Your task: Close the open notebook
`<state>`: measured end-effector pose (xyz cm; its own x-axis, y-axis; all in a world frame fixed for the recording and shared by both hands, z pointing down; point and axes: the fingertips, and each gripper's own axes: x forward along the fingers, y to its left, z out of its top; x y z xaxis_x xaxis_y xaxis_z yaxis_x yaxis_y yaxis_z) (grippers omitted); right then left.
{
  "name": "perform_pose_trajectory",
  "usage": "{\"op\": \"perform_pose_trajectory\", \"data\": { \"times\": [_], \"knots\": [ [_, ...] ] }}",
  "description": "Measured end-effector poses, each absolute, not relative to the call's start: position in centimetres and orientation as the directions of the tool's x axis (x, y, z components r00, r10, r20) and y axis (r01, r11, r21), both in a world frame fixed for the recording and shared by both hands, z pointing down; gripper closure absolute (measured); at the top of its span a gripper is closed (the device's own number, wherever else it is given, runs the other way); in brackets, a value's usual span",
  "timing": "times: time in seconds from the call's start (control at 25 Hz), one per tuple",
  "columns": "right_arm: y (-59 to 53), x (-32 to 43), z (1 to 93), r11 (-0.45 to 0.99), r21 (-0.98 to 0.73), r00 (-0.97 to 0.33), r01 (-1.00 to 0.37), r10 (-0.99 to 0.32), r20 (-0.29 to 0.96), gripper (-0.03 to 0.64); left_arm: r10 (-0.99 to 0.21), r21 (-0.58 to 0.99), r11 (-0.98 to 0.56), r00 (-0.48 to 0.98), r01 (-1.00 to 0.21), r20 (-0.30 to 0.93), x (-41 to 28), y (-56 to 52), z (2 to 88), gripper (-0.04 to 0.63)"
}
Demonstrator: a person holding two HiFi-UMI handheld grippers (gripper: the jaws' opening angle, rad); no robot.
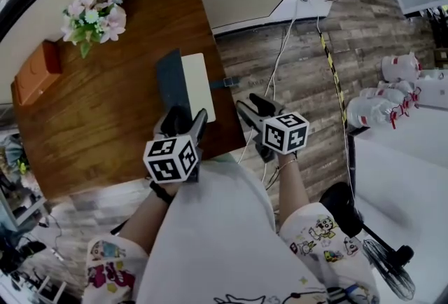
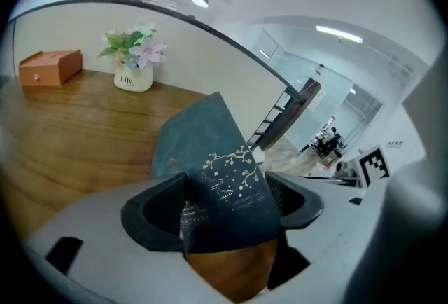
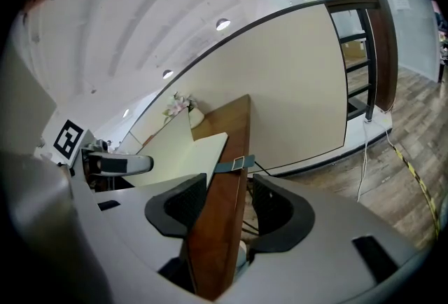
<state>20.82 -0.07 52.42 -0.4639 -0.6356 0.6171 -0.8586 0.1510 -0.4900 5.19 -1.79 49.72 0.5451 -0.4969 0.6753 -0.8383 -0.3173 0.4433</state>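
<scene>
The notebook lies near the right edge of the wooden table (image 1: 91,120). Its white pages (image 1: 198,85) lie flat, and its dark teal cover (image 1: 170,78) stands tilted up at their left. A teal strap (image 1: 225,83) hangs off the table's edge. My left gripper (image 1: 183,119) is open, its jaws wide on either side of the raised cover (image 2: 210,148), which bears a gold blossom print. My right gripper (image 1: 253,108) is open at the table's right edge, with the edge between its jaws (image 3: 227,208) and nothing held. The pages (image 3: 199,152) and strap (image 3: 234,166) lie ahead of it.
A pot of pink flowers (image 1: 94,15) and an orange box (image 1: 35,71) stand at the table's far left. Cables (image 1: 280,64) run over the wood-look floor to the right. White appliances (image 1: 388,103) and a fan (image 1: 388,267) stand further right.
</scene>
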Motion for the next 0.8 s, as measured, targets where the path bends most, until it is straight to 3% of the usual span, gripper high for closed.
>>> {"op": "perform_pose_trajectory", "data": {
  "times": [0.8],
  "knots": [
    [2.4, 23.8, 53.5, 0.094, -0.513, -0.440, -0.853, -0.657, 0.612, 0.420, -0.579, 0.068, -0.396, 0.307, -0.916, 0.755, 7.8, -1.3, 53.4, 0.264]
  ]
}}
